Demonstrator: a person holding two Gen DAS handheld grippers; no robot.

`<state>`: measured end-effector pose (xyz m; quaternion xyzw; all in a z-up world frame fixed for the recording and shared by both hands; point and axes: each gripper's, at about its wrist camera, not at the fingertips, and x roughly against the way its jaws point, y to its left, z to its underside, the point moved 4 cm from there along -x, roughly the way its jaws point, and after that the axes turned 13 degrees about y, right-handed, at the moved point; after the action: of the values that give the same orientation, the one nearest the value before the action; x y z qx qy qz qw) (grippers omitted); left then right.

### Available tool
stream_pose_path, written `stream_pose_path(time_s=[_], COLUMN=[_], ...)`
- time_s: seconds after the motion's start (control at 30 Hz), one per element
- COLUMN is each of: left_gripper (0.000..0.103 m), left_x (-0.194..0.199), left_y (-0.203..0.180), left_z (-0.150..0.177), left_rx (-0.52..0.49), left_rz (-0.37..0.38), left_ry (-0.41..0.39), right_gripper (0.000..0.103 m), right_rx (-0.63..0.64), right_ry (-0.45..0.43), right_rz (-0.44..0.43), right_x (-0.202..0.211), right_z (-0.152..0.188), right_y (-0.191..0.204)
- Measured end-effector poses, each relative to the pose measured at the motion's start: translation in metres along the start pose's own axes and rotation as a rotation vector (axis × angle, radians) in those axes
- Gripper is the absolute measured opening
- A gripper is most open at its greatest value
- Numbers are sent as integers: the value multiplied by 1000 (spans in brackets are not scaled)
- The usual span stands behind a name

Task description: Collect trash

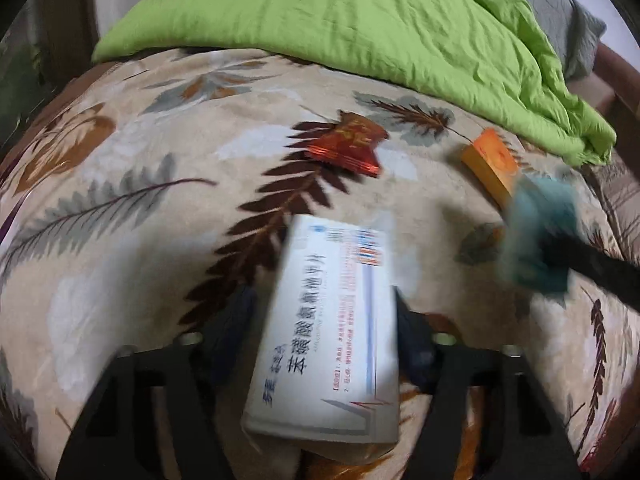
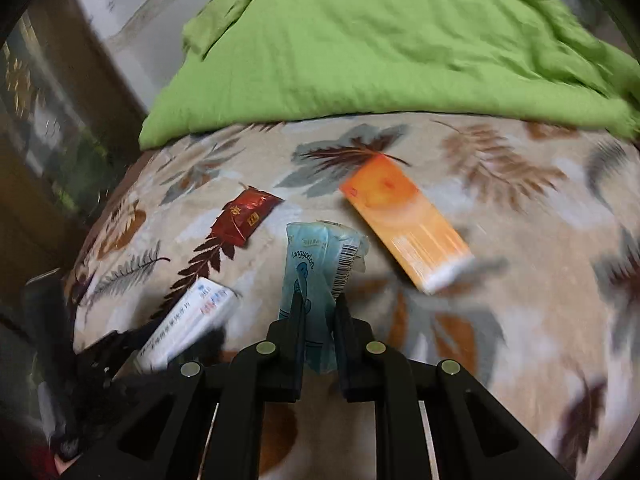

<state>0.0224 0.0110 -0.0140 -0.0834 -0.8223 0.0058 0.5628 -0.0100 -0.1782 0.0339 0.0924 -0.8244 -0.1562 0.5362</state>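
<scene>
My left gripper (image 1: 326, 300) is shut on a white medicine box (image 1: 328, 320) with blue Chinese print and holds it above the leaf-patterned blanket. The box also shows in the right wrist view (image 2: 192, 320). My right gripper (image 2: 318, 300) is shut on a light blue plastic wrapper (image 2: 316, 264) with a barcode; it shows blurred in the left wrist view (image 1: 540, 232). A red foil packet (image 1: 348, 144) (image 2: 246, 216) and an orange box (image 1: 490, 164) (image 2: 404, 220) lie on the blanket beyond both grippers.
A crumpled green quilt (image 1: 360, 16) (image 2: 380, 40) covers the far part of the bed. The leaf-patterned blanket (image 1: 120, 200) (image 2: 540, 280) drops off at its left edge. Dark furniture (image 2: 40, 140) stands to the left of the bed.
</scene>
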Motion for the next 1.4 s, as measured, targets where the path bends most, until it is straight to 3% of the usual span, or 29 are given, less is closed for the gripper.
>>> stream_pose_path(time_s=[0.17, 0.3, 0.47, 0.7, 0.97, 1.13, 1.4], left_gripper=[51, 51, 51, 51, 51, 51, 51], left_x=[6, 30, 75, 137, 154, 142, 108], left_y=[-8, -14, -40, -51, -61, -69, -75], left_z=[8, 23, 56, 90, 99, 97, 92], left_rx=[-34, 39, -37, -94, -142, -120, -135], left_rz=[-45, 37, 33, 6, -16, -30, -104], left_ry=[-18, -46, -127, -249, -315, -306, -256], right_gripper=[13, 14, 14, 14, 14, 14, 14], right_rx=[35, 1, 11, 16, 3, 14, -65], right_ry=[-122, -169, -252, -251, -239, -244, -186], right_rz=[58, 88, 136, 166, 147, 167, 95], right_x=[52, 80, 113, 103, 108, 109, 93], right_z=[46, 77, 104, 127, 130, 132, 121], right_y=[12, 5, -1, -6, -3, 1, -16])
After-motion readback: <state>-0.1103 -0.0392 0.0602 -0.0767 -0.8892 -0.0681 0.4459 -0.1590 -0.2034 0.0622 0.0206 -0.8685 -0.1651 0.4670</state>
